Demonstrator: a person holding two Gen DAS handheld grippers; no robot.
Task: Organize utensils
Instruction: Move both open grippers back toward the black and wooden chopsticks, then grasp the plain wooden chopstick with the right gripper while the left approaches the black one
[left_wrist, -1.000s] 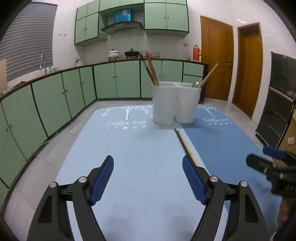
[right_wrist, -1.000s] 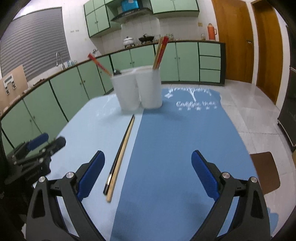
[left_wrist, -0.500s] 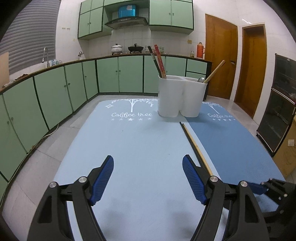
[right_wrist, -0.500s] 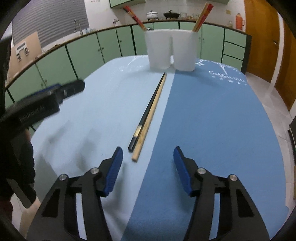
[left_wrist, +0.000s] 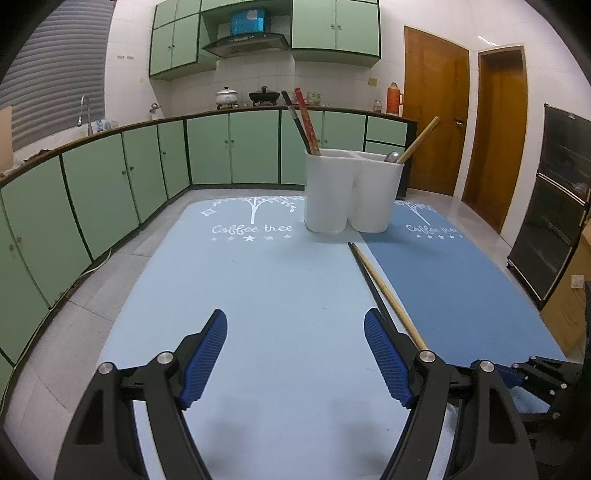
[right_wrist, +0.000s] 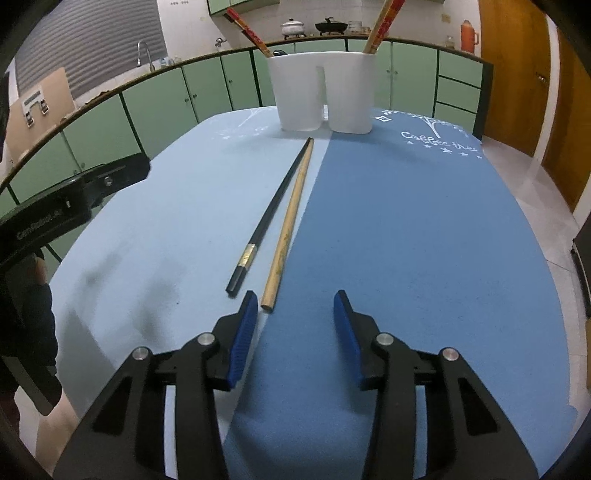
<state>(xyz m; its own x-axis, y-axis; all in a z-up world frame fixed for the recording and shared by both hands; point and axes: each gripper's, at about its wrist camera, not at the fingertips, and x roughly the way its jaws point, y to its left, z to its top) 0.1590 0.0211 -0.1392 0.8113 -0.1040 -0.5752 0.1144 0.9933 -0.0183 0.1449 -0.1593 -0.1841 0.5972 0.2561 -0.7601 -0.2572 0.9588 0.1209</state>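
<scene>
A black chopstick (right_wrist: 271, 212) and a wooden chopstick (right_wrist: 290, 225) lie side by side on the blue mats, pointing at a white two-cup holder (right_wrist: 321, 96). The holder (left_wrist: 351, 192) has red and dark chopsticks in one cup, a wooden stick and a spoon in the other. My right gripper (right_wrist: 293, 319) is open and empty, low over the mat, its left finger just beside the near end of the wooden chopstick. My left gripper (left_wrist: 295, 354) is open and empty over the light blue mat (left_wrist: 240, 295), left of the chopsticks (left_wrist: 384, 291).
The darker blue mat (right_wrist: 424, 240) covers the table's right half. The left gripper's body (right_wrist: 66, 206) shows at the left of the right wrist view. Green cabinets, a sink counter and wooden doors surround the table.
My right gripper has moved forward and down to the near ends of the two chopsticks and its jaws have narrowed. My left gripper has hardly moved.
</scene>
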